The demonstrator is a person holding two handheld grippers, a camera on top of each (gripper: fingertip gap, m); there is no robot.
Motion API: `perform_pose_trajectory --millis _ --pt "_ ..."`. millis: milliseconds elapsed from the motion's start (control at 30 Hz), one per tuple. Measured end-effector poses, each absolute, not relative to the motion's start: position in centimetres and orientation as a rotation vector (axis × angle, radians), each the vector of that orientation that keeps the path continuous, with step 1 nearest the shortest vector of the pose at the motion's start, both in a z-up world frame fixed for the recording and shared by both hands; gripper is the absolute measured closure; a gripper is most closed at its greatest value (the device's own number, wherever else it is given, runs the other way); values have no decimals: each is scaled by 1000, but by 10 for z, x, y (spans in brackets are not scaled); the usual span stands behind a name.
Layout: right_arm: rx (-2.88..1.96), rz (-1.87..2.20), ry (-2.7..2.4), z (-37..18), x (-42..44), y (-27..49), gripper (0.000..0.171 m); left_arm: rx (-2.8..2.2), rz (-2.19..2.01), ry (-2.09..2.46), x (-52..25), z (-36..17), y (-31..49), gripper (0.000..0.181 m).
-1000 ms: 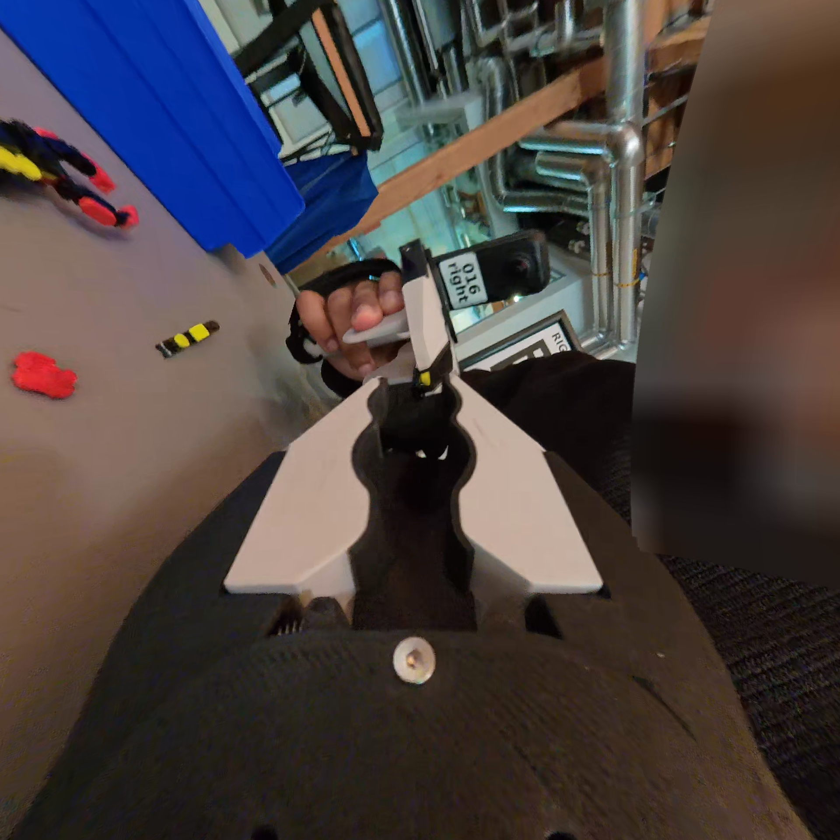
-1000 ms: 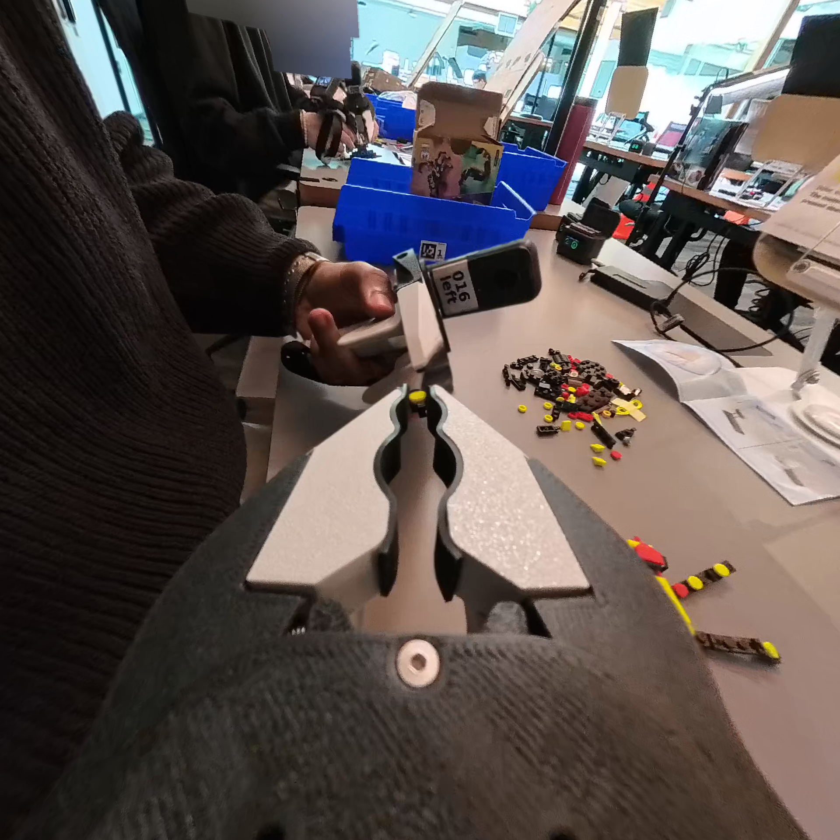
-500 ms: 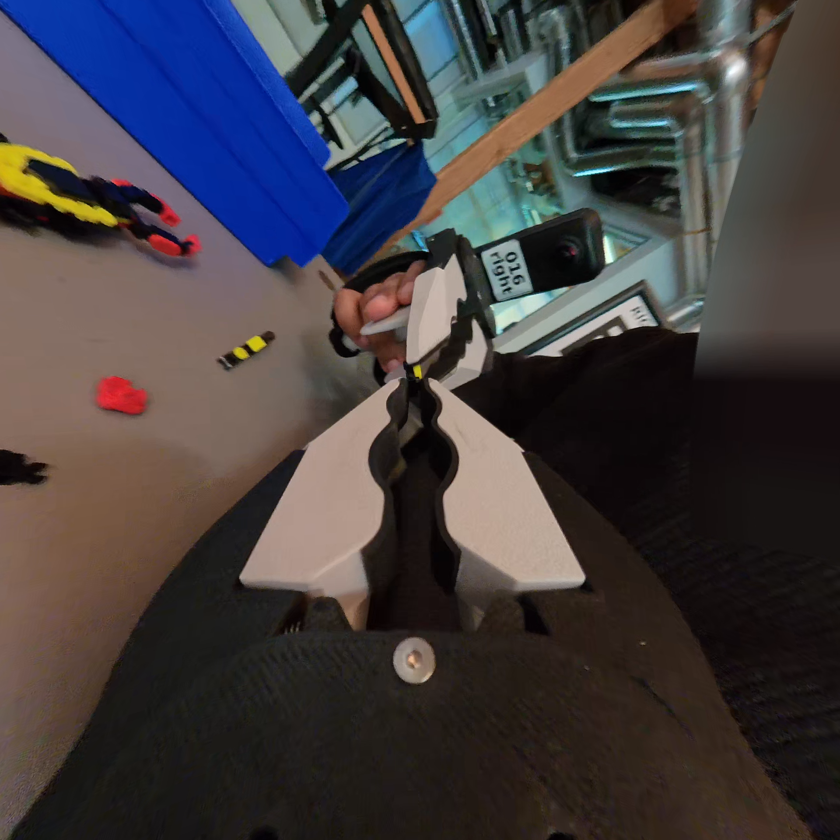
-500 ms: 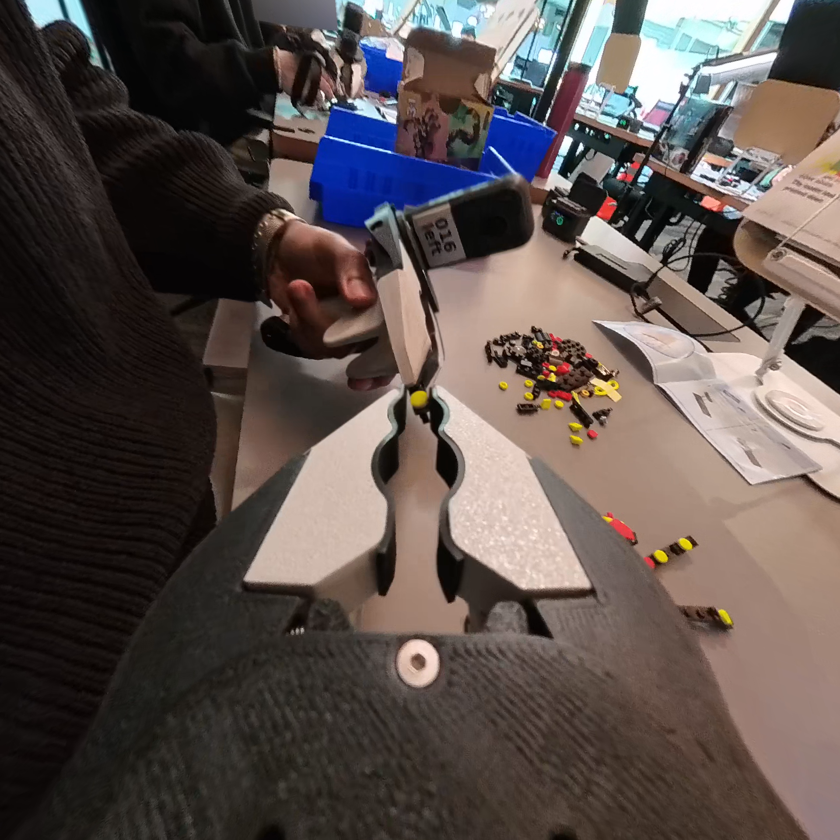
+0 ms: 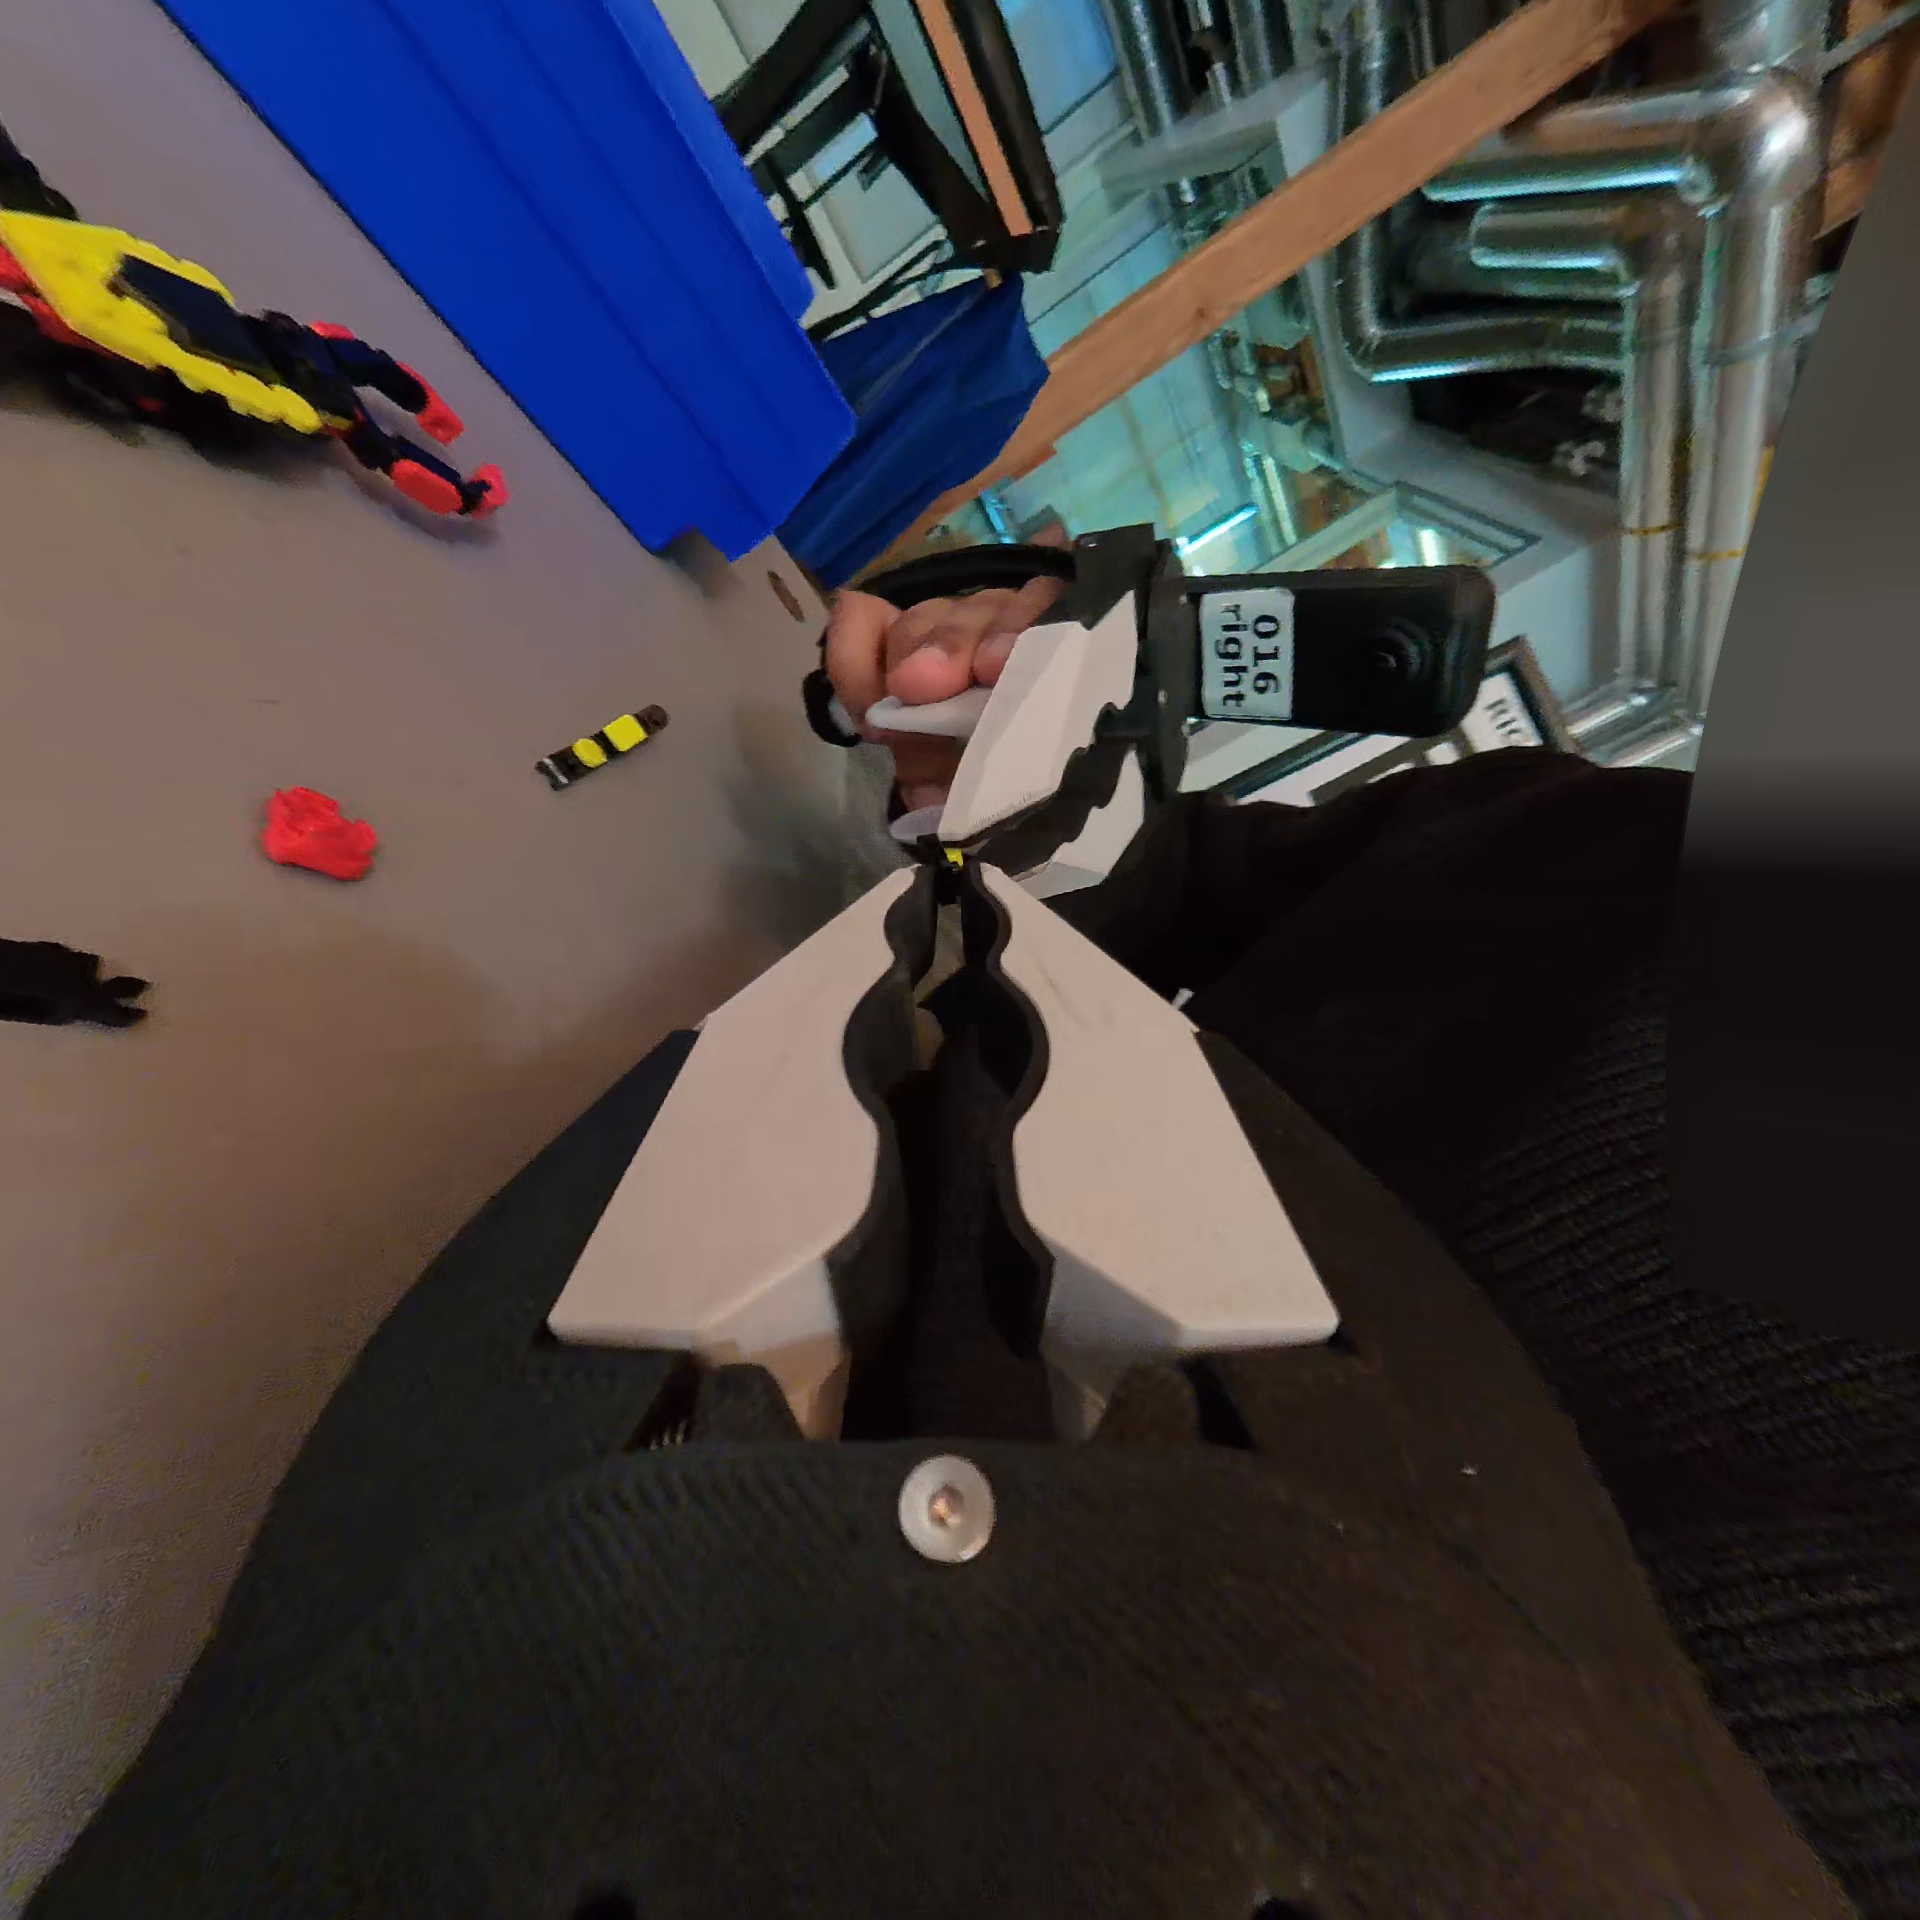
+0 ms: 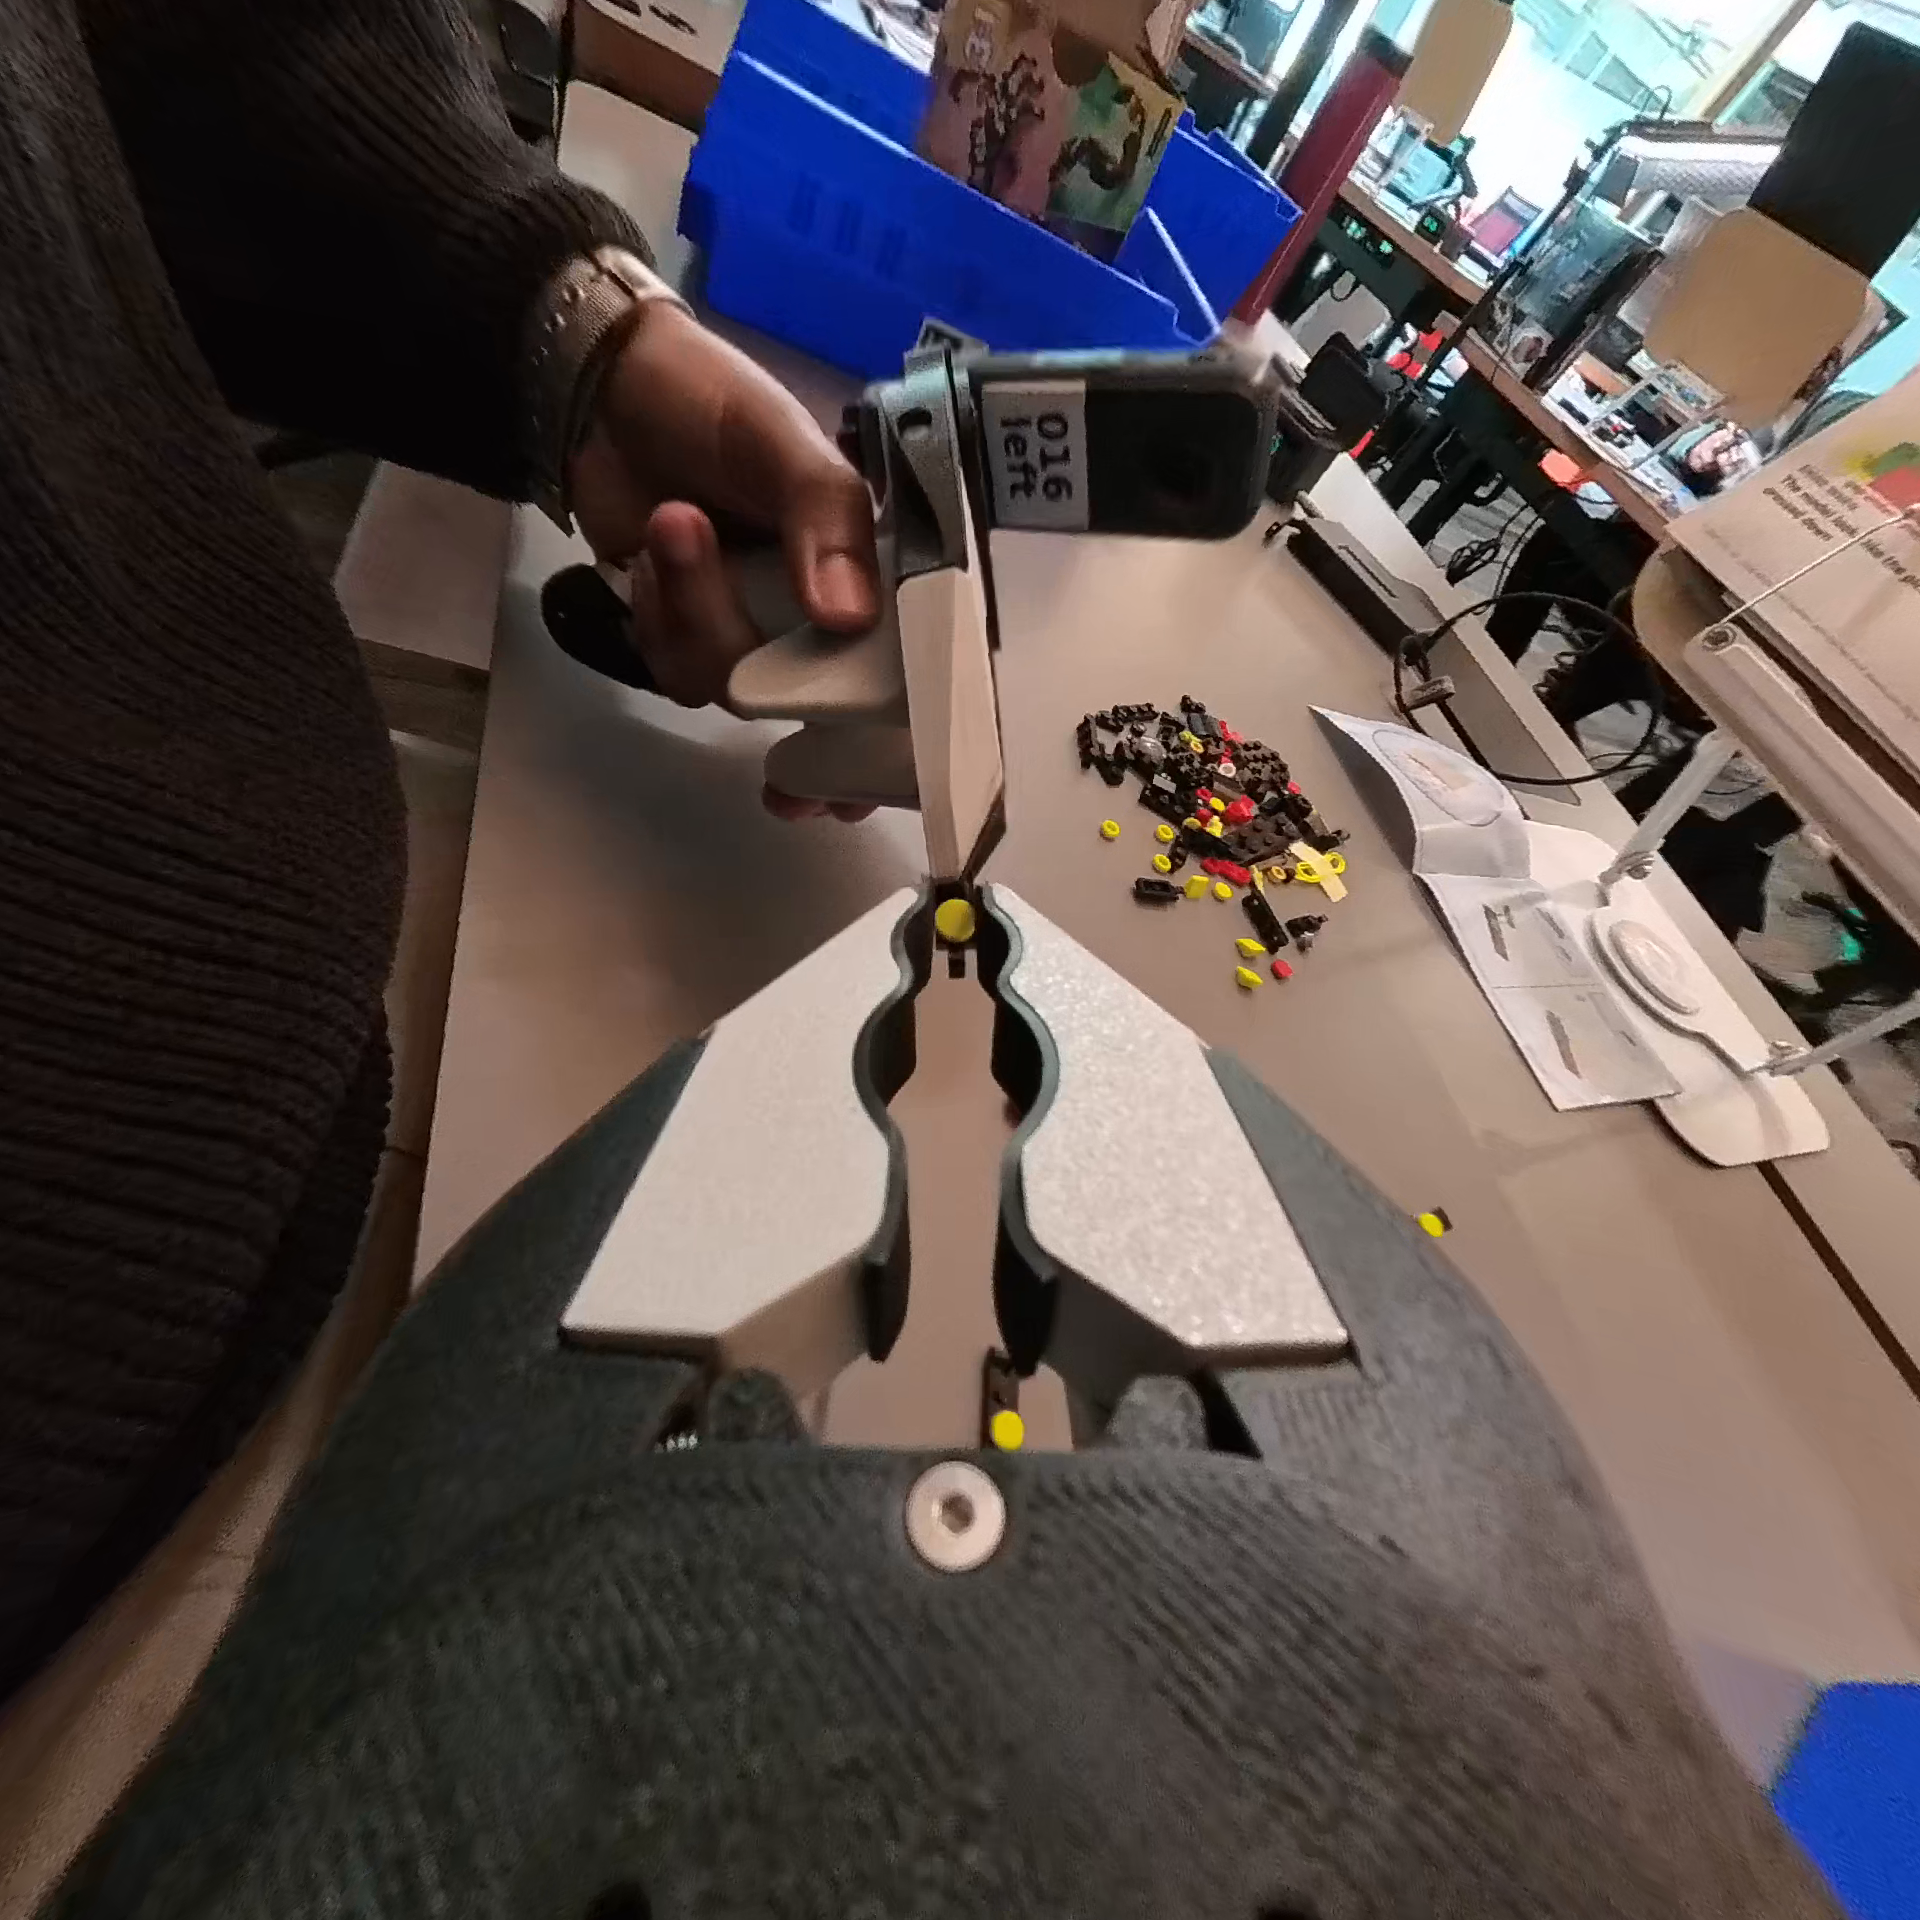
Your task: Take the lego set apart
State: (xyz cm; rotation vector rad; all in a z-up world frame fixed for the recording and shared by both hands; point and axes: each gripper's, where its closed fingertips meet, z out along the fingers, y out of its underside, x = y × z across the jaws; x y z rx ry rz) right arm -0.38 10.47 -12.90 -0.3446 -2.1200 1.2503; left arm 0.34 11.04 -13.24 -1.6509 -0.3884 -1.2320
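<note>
Left wrist view: we see the left gripper [image 5: 943,883] with its tips pinched together on a small black-and-yellow lego piece [image 5: 950,860], held in the air off the grey table [image 5: 312,1195]. The right gripper [image 5: 961,831] meets it tip to tip from above, closed on the same piece, with a hand [image 5: 914,665] on its handle. Taking that held piece as landmark: a short black-and-yellow strip [image 5: 601,746] lies on the table to its left, a red lump [image 5: 315,836] farther left, a black bit [image 5: 62,982] at the left edge. The partly built yellow, black and red lego model [image 5: 208,343] lies up-left of it, next to a blue bin [image 5: 540,239]. A dark knit sleeve [image 5: 1455,1039] fills the right side.

Right wrist view: we see the right gripper [image 6: 954,925] shut on the piece, whose yellow round stud [image 6: 954,917] shows between the tips. The left gripper [image 6: 961,868] comes down from above, its narrow tips closed on the far end of the same piece, a hand [image 6: 727,520] squeezing its trigger. Landmark again the held piece: a pile of loose black, yellow and red lego parts [image 6: 1216,821] lies on the table [image 6: 1039,644] to its right, a paper booklet [image 6: 1507,904] beyond the pile. A small black part with a yellow stud [image 6: 1003,1408] lies on the table below the piece, seen between the finger bases; another yellow-and-black bit [image 6: 1434,1223] lies lower right. A blue bin [image 6: 935,239] with a cardboard box [image 6: 1049,125] in it stands behind.
</note>
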Motion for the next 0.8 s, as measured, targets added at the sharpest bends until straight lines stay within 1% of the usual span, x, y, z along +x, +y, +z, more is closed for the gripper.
perform_pose_trajectory --millis 367,800 --pt "-332 1471 -2089 -108 9 98 165 -1438 -1572 -403 14 -112 103 178" --pt "-384 1446 -2144 -110 9 99 166 -1426 -1573 -443 15 -113 108 178"
